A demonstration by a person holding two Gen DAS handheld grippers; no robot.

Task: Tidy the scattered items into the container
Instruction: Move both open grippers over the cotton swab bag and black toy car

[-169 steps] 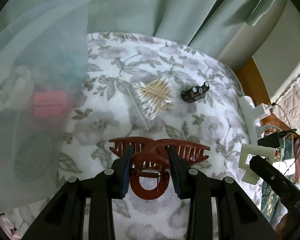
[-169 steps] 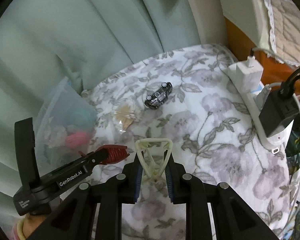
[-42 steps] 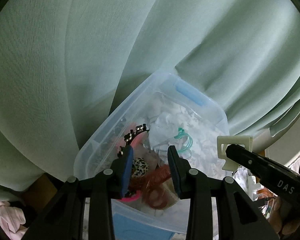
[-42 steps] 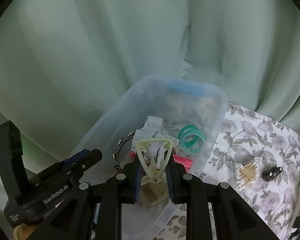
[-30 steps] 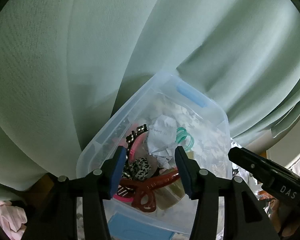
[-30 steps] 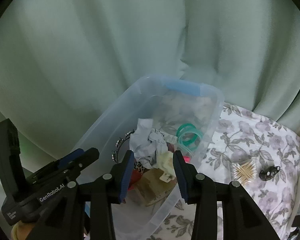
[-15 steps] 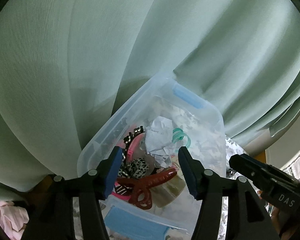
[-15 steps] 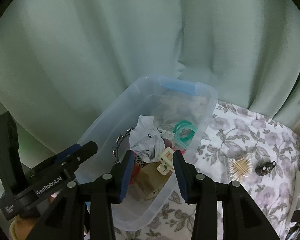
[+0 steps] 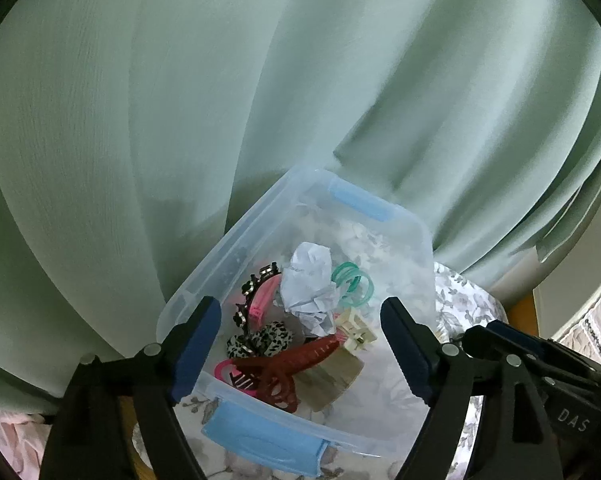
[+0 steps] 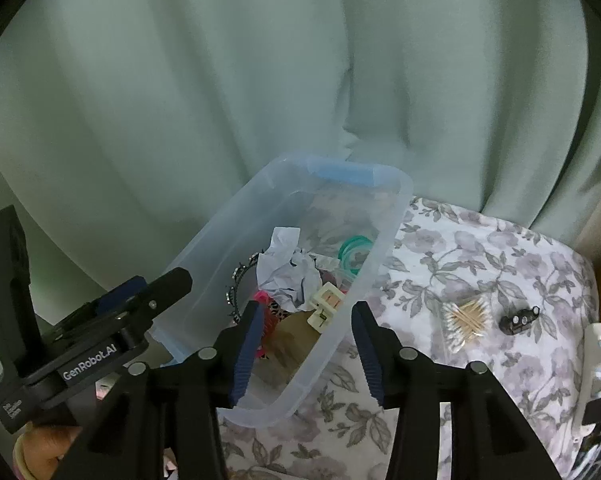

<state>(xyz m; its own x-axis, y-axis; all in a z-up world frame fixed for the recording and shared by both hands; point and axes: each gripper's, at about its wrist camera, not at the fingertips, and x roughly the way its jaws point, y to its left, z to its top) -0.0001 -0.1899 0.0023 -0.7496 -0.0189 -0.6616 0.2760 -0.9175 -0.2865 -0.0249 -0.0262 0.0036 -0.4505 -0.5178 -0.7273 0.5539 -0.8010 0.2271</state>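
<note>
Dark-red plastic claw clip (image 9: 284, 372) and cream clip (image 10: 325, 300) now lie in the clear plastic container (image 10: 332, 344), freshly dropped by left hand-held gripper (image 9: 300, 344) and right hand-held gripper (image 10: 306, 350), jaws just opened, empty; bagged cotton swabs (image 10: 466, 320) await on the floral bench (image 10: 480, 264).

Clear container (image 9: 422, 236) (blue handles), dark red claw clip (image 9: 288, 368), green curtain (image 9: 180, 100), floral cloth (image 10: 480, 264)

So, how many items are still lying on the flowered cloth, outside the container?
2: a bag of cotton swabs and, just right of it, a small dark hair clip. More may be hidden beyond the view.
</note>
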